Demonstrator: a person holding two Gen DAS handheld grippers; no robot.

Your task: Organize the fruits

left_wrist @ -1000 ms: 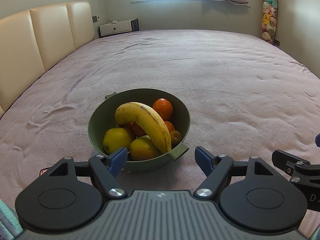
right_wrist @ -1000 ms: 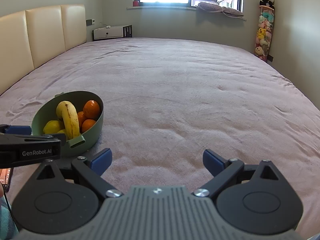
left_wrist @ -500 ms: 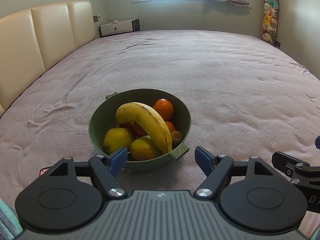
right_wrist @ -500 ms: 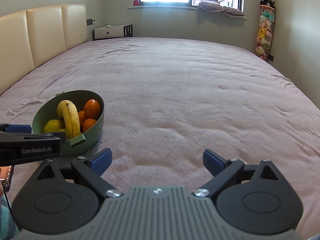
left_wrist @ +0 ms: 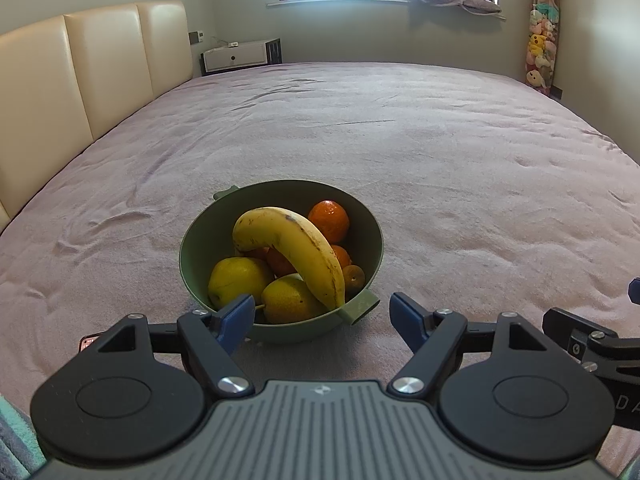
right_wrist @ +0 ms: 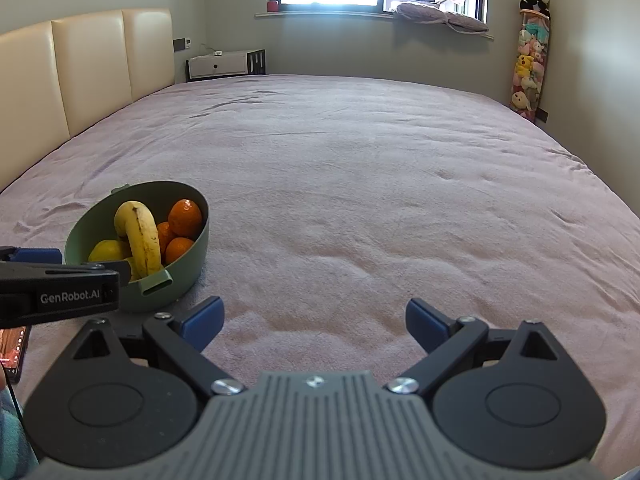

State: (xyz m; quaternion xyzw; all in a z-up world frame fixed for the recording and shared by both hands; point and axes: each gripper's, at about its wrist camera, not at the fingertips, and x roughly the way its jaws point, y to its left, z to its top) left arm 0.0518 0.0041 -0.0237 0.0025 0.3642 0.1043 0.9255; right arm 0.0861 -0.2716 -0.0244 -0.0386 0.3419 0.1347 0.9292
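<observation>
A green bowl (left_wrist: pixel 208 240) stands on the pink bedspread, also in the right wrist view (right_wrist: pixel 192 256). In it lie a banana (left_wrist: pixel 296 248), oranges (left_wrist: pixel 329 221), two yellow pears (left_wrist: pixel 236 280) and a small brownish fruit (left_wrist: pixel 354 278). My left gripper (left_wrist: pixel 322 316) is open and empty, just in front of the bowl's near rim and handle (left_wrist: pixel 362 308). My right gripper (right_wrist: pixel 314 320) is open and empty over bare bedspread, to the right of the bowl.
A cream headboard (left_wrist: pixel 80 80) runs along the left. A white nightstand (left_wrist: pixel 236 56) stands at the far wall under the window. Plush toys (left_wrist: pixel 540 40) hang at the far right. A phone (right_wrist: pixel 14 348) lies at the near left.
Both views have barely shifted. The bowl sits slightly higher in both views. Both grippers stay open and empty.
</observation>
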